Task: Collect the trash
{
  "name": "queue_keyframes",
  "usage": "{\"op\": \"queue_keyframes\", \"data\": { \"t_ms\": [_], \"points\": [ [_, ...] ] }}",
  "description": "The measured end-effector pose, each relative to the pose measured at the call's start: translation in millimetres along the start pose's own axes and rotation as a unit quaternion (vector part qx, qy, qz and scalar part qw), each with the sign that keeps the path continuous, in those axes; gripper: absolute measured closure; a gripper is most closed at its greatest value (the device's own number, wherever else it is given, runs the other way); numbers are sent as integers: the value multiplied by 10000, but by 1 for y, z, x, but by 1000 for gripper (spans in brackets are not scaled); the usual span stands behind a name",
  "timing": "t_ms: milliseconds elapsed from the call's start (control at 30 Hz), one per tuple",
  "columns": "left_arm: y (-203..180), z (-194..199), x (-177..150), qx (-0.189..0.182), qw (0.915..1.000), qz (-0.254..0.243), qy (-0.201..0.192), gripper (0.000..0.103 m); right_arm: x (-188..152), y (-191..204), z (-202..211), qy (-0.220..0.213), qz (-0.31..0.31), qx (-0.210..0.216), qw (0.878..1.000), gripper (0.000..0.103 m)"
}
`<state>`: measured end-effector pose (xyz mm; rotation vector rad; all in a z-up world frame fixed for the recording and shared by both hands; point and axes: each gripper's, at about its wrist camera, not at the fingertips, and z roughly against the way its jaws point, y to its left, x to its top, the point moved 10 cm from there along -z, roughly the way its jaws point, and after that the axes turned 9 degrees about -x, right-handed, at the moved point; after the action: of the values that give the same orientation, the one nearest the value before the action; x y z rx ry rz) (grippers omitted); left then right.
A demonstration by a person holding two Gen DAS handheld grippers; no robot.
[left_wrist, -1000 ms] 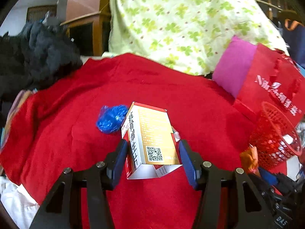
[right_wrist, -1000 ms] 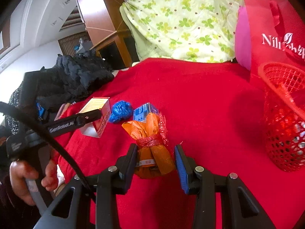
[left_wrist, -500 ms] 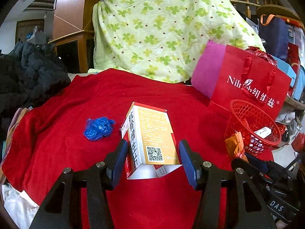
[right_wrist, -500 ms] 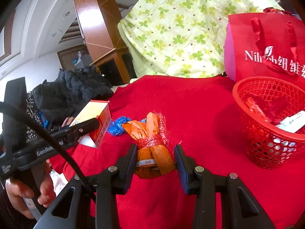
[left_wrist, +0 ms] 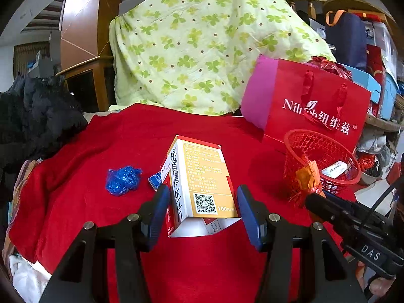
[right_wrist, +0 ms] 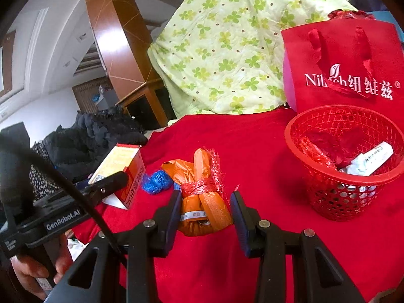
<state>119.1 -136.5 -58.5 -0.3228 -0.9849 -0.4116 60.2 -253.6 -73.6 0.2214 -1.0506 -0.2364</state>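
My left gripper (left_wrist: 202, 194) is shut on an orange and white carton (left_wrist: 199, 174) and holds it above the red cloth (left_wrist: 141, 139). The right gripper (right_wrist: 205, 202) is shut on an orange wrapper bundle (right_wrist: 204, 197) tied with red netting, also lifted. The red mesh basket (right_wrist: 335, 202) stands to the right of both, holding a few scraps. A crumpled blue bag (left_wrist: 122, 180) and a small blue packet (left_wrist: 154, 178) lie on the cloth behind the carton. In the right wrist view the carton (right_wrist: 121, 161) sits at the left in the left gripper (right_wrist: 111, 180).
A red gift bag (left_wrist: 315, 101) stands just behind the basket (left_wrist: 293, 166). A green clover quilt (left_wrist: 202, 45) rises at the back. Dark clothing (left_wrist: 32, 116) is piled at the left edge. A hand (right_wrist: 32, 270) grips the left tool.
Both grippers have risen and swung right with their loads. The basket has come further into both views and looks nearer. The blue bag stays on the cloth.
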Motion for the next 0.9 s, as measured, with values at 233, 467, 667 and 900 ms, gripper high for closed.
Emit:
{"op": "queue_keyframes", "data": {
  "t_ms": [233, 467, 667, 900],
  "points": [
    [-13, 9, 2, -24, 9999, -141, -62, 46, 6, -7, 13, -146, -67, -13, 9999, 61],
    [-21, 16, 4, -16, 9996, -249, -117, 46, 9, -5, 23, -259, -33, -5, 9997, 61],
    [-26, 16, 4, 1, 9994, -340, -113, 46, 10, -8, 27, -308, -81, 16, 9995, 61],
    [-34, 10, 2, -13, 9990, -438, -59, 46, 10, -14, 29, -328, -138, 13, 9994, 61]
  ]
}}
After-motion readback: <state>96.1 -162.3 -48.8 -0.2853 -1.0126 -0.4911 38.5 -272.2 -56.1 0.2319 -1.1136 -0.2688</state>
